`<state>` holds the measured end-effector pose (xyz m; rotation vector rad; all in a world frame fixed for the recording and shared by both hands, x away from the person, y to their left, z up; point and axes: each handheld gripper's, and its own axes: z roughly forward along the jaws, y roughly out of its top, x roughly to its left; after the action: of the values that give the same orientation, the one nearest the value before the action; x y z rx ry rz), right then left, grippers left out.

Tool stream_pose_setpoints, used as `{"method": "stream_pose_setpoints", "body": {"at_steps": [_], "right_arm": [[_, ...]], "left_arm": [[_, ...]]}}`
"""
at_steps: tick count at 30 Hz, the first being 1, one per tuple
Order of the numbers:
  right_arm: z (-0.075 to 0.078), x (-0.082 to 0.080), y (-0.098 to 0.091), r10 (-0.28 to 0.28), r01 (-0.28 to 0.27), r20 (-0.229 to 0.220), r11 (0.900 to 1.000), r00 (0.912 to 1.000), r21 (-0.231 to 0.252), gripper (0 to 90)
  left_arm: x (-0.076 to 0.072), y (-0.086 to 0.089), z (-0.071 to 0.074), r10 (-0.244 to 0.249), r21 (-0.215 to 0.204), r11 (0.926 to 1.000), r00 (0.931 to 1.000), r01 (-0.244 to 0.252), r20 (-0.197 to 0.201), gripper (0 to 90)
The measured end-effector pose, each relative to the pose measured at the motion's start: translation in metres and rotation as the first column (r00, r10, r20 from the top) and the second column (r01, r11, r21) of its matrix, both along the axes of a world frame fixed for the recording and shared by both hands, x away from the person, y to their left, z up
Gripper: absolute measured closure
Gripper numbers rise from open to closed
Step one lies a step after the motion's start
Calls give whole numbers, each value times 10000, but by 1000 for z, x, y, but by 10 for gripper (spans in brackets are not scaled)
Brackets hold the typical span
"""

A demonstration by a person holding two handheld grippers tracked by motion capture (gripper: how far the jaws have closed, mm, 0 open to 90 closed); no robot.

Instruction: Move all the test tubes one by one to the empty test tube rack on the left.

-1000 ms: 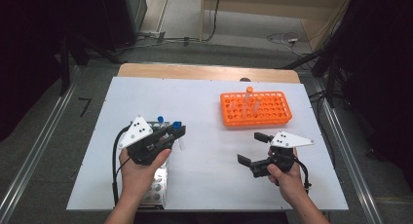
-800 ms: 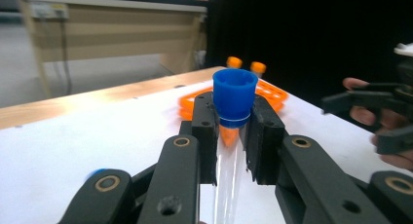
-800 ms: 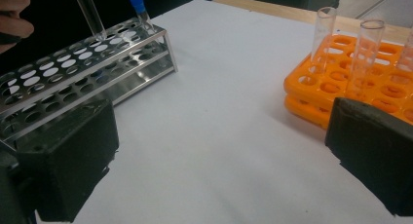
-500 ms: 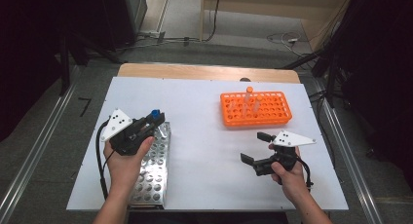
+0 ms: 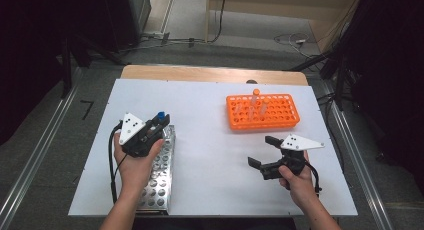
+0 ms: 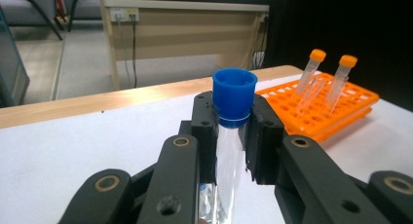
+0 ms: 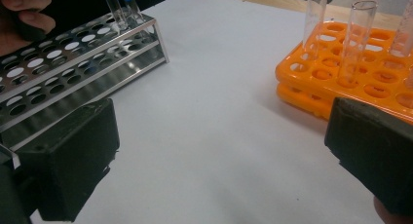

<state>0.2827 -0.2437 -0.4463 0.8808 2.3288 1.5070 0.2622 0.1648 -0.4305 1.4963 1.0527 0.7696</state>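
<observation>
My left gripper is shut on a clear tube with a blue cap, held upright over the far end of a metal rack. In the left gripper view the jaws clamp the tube just under its cap. In the right gripper view the tube's lower end stands at the metal rack's far corner; whether it sits in a hole I cannot tell. My right gripper stands open above the bare white table, with nothing between its fingers.
An orange rack stands at the back right with a few tubes upright in it, two with orange caps. The white tabletop lies between the two racks. A wooden strip edges the far side.
My left hand has swung left and down with the blue-capped tube, bringing it to the metal rack's far end and uncovering the rack. The right hand has stayed put.
</observation>
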Motion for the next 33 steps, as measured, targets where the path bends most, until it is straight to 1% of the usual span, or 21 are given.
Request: {"method": "stream_pose_setpoints", "body": {"at_steps": [2, 7, 11, 18, 21, 27, 30, 31, 33], "right_arm": [[0, 0, -1, -25, 25, 10, 10000, 10000, 15, 0], [0, 0, -1, -28, 28, 24, 10000, 10000, 9, 0], [0, 0, -1, -25, 25, 9, 10000, 10000, -7, 0], [-1, 1, -1, -11, 11, 16, 10000, 10000, -61, 0], [-1, 1, -1, -29, 29, -5, 10000, 10000, -83, 0], [-1, 1, -2, -85, 85, -14, 9999, 10000, -77, 0], [-1, 2, -3, -96, 96, 4, 9999, 10000, -88, 0], [-1, 2, -3, -107, 107, 12, 9999, 9999, -93, 0], [-1, 3, -3, -143, 144, 30, 9999, 9999, -93, 0]], "left_arm": [[0, 0, -2, 91, 127, 9999, 9999, -90, -67, 768], [0, -2, -3, 122, 365, 9993, 9997, -115, -207, 766], [0, -4, -4, 191, 552, 9983, 9988, -165, -457, 763], [1, -7, -7, 140, 677, 9977, 9961, -81, -871, 747], [0, -9, -7, 201, 730, 9972, 9957, -135, -907, 726], [-1, -7, -6, 145, 612, 9981, 9949, -84, -997, 697], [-3, -7, -4, -25, 380, 9993, 9958, 60, -911, 646], [-4, -7, -3, -110, 254, 9996, 9960, 133, -889, 621], [-5, -7, -1, -268, 150, 9995, 9961, 282, -836, 569]]}}
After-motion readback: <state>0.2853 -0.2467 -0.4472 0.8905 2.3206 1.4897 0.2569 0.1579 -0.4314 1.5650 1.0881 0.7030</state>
